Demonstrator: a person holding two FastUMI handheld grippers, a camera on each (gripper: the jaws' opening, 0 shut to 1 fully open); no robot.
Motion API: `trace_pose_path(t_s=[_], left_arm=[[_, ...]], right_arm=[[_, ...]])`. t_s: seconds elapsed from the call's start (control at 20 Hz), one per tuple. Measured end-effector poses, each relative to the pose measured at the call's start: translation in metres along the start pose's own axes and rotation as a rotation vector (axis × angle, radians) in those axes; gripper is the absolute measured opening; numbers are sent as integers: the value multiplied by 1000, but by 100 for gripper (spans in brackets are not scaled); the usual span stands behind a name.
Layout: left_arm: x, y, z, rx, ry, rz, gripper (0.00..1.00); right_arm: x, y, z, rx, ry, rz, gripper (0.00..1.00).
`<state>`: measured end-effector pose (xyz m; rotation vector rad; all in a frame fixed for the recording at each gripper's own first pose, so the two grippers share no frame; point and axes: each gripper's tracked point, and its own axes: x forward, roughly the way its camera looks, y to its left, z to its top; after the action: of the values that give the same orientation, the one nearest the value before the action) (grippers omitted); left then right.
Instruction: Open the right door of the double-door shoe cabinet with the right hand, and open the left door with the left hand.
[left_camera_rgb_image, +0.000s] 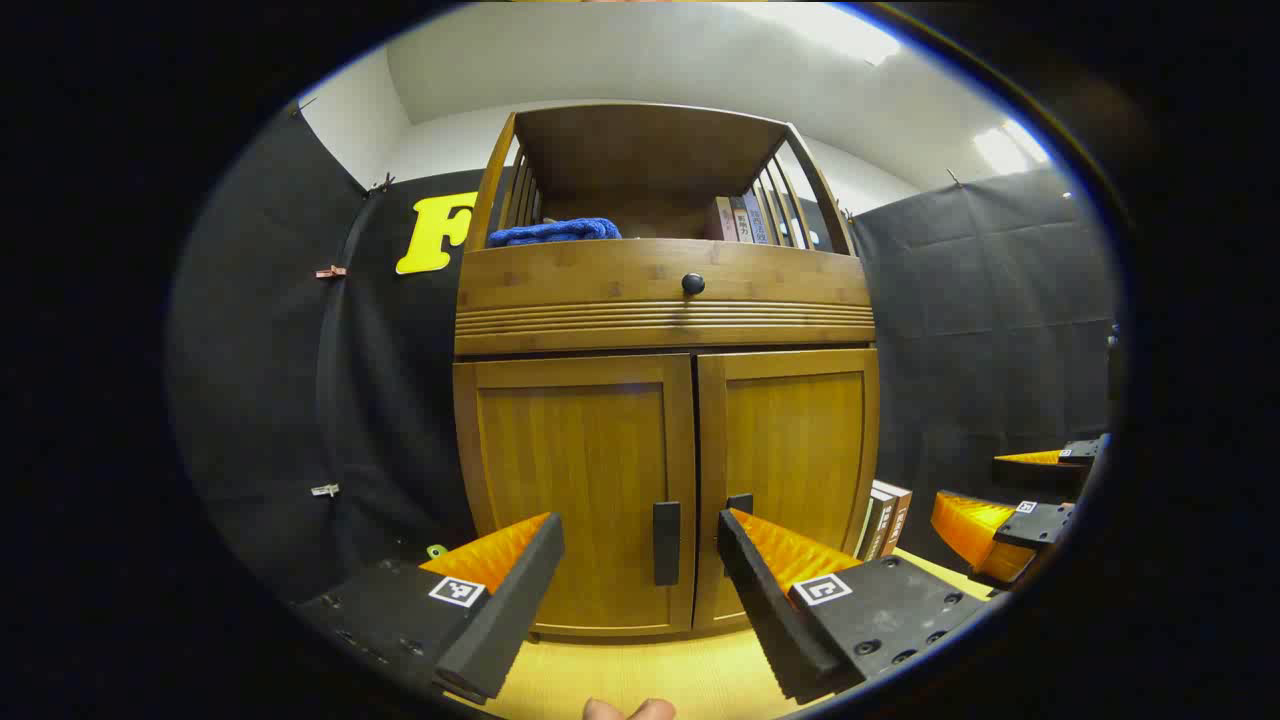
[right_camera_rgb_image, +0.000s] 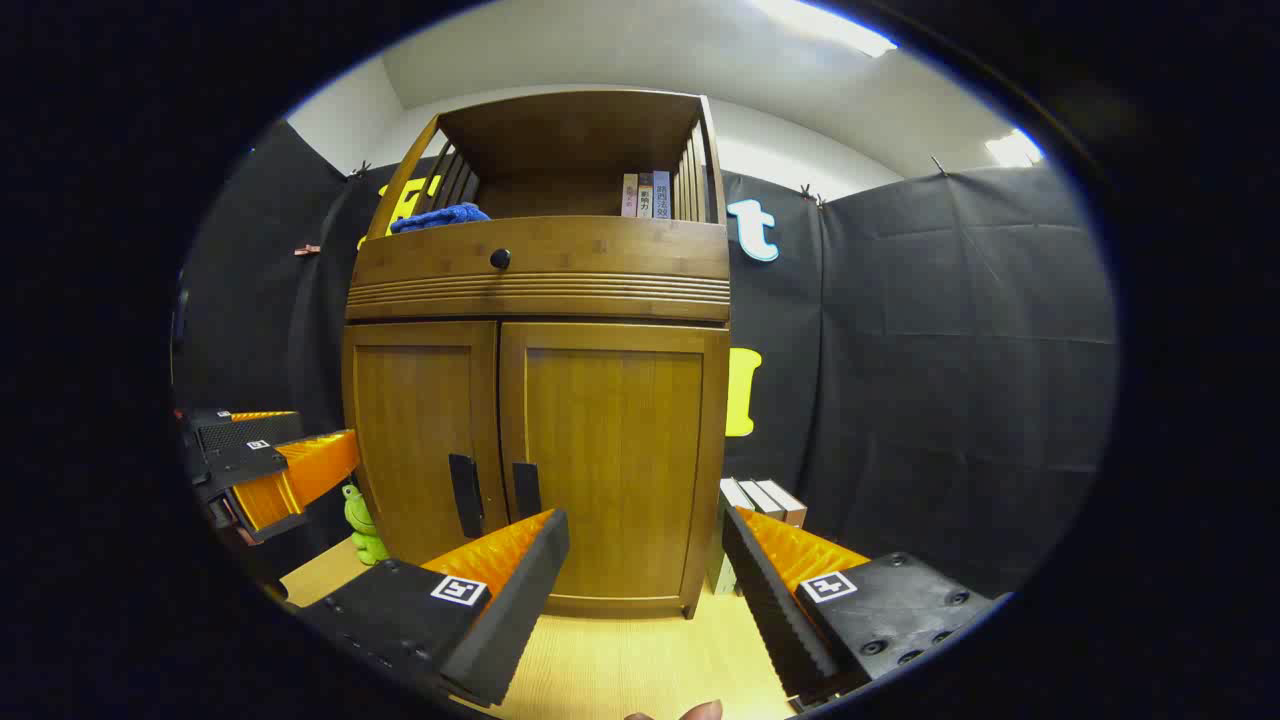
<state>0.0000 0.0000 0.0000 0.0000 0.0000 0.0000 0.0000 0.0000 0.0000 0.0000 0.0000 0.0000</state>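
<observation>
shoe cabinet (left_camera_rgb_image: 665, 400) stands ahead, both doors closed. left gripper (left_camera_rgb_image: 640, 560) and right gripper (right_camera_rgb_image: 645, 560) w/ jaws spread, empty, short of it. rigid hinged wood doors, prob. light; grip left handle (left_camera_rgb_image: 666, 543), right handle (right_camera_rgb_image: 526, 490) at centre seam.

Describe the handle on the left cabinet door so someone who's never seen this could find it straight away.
Start at the brown wooden double-door cabinet. Below its drawer with the round black knob, two closed doors meet at a centre seam. The left door's handle is the black vertical bar low down, just left of that seam; its twin sits right of the seam.
</observation>
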Motion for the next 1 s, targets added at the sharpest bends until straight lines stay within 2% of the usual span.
trace_pose_path(t_s=[0.3,0.35,0.4,1.0], left_arm=[[-2,-1,0,10,-1,1,96],[-1,-1,1,11,-3,4,96],[-1,-3,1,9,-5,4,95],[-3,-1,1,5,-7,1,96]], right_arm=[[-1,-1,1,-5,-6,2,98],[-1,-2,0,-6,-4,0,95],[-1,-3,0,-6,-5,-2,98],[-4,-5,0,-13,-10,-14,97]])
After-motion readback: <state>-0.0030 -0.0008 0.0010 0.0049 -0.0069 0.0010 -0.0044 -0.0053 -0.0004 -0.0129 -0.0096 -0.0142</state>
